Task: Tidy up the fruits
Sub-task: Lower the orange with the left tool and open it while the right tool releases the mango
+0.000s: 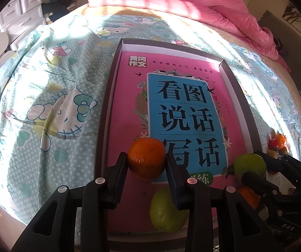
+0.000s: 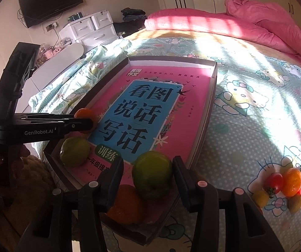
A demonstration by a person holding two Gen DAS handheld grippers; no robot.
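Left wrist view: left gripper (image 1: 146, 163) clenched on an orange (image 1: 146, 161), both jaws pressed flat against its sides, fruit held above the near left part of the pink book (image 1: 129, 105) lining the shallow tray (image 1: 108, 96) on the bed (image 1: 45, 84). Straight ahead of the jaws, only open book cover; far half of the tray bare. Directly below and nearer, a green fruit (image 1: 167, 212) resting on the book by the near rim. Off to the right, right gripper (image 1: 255, 168) around a second green fruit (image 1: 250, 166), another orange (image 1: 249, 196) tucked under it. Further right, outside the tray, a small heap of cherry tomatoes and small fruit (image 1: 276, 143) on the bedsheet.

Right wrist view: right gripper (image 2: 148, 174) bracketing the green fruit (image 2: 152, 173); right jaw touching its skin, left jaw showing a slim gap, so likely released or only lightly closed — cannot tell for certain. Fruit sitting low at the tray's near right corner (image 2: 203, 142), leaning against the orange (image 2: 127, 205) just nearer. Left gripper (image 2: 83, 124) seen side-on at far left, carrying its orange (image 2: 85, 113) over the tray's left edge, with the other green fruit (image 2: 74, 152) below it. Loose heap (image 2: 285, 185) lying right of the jaws, well apart from the tray, nearer this hand than the left one. Round fruit, no long axis to align.

Judged: next placement turning on the bare book surface lying forward of the left jaws; heap on the sheet best fetched by the right hand.
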